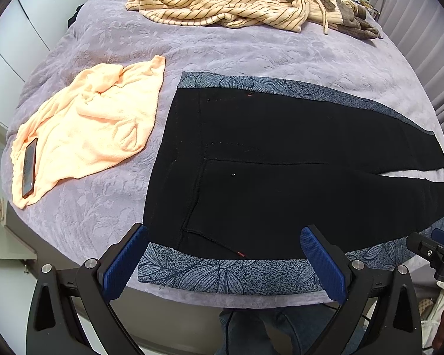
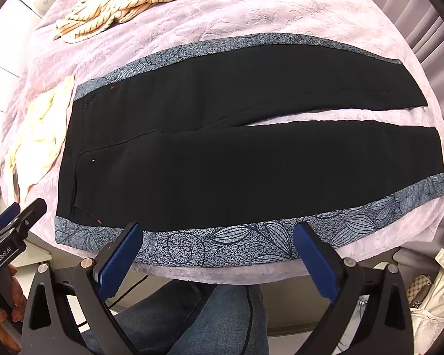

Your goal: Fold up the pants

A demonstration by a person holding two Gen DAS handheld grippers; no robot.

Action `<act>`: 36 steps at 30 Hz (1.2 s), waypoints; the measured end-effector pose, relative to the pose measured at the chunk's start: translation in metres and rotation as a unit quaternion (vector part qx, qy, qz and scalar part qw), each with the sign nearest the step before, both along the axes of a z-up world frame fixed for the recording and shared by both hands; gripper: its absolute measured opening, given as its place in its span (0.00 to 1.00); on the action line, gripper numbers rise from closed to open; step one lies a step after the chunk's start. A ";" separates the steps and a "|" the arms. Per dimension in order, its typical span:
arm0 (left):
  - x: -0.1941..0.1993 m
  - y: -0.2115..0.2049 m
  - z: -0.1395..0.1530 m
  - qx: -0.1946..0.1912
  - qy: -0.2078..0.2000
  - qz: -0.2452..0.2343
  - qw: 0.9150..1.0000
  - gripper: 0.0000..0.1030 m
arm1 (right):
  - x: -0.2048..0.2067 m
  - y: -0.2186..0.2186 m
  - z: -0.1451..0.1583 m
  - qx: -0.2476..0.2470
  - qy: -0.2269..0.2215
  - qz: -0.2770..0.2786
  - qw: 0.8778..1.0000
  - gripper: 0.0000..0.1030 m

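Observation:
Black pants with blue-grey leaf-print side stripes lie flat on the lilac bed, waist to the left, legs to the right; they also show in the right wrist view. The two legs lie side by side with a narrow gap. My left gripper is open and empty, above the near printed stripe at the waist end. My right gripper is open and empty, above the near stripe at mid-leg. The right gripper's tip shows at the left wrist view's right edge; the left gripper shows in the right wrist view.
A peach towel with a phone on it lies left of the waist. A striped cream garment and a brown item lie at the far side. The bed's near edge is right below the grippers; the person's jeans are beneath.

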State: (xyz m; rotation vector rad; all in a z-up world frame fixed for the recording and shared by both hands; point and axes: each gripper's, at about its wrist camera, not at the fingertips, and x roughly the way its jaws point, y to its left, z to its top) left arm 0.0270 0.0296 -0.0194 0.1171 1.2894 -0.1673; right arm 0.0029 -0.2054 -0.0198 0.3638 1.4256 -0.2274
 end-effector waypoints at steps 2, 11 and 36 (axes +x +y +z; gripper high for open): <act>0.000 -0.001 -0.002 0.001 0.007 -0.003 1.000 1.00 | 0.000 0.001 0.000 -0.005 0.003 0.002 1.000 0.99; -0.002 -0.009 -0.008 0.005 0.025 -0.019 1.000 1.00 | -0.001 0.003 -0.002 -0.016 0.011 0.007 1.000 0.99; -0.001 -0.006 -0.007 0.006 0.024 -0.012 1.000 1.00 | -0.003 0.006 0.002 -0.030 0.011 0.013 0.999 0.99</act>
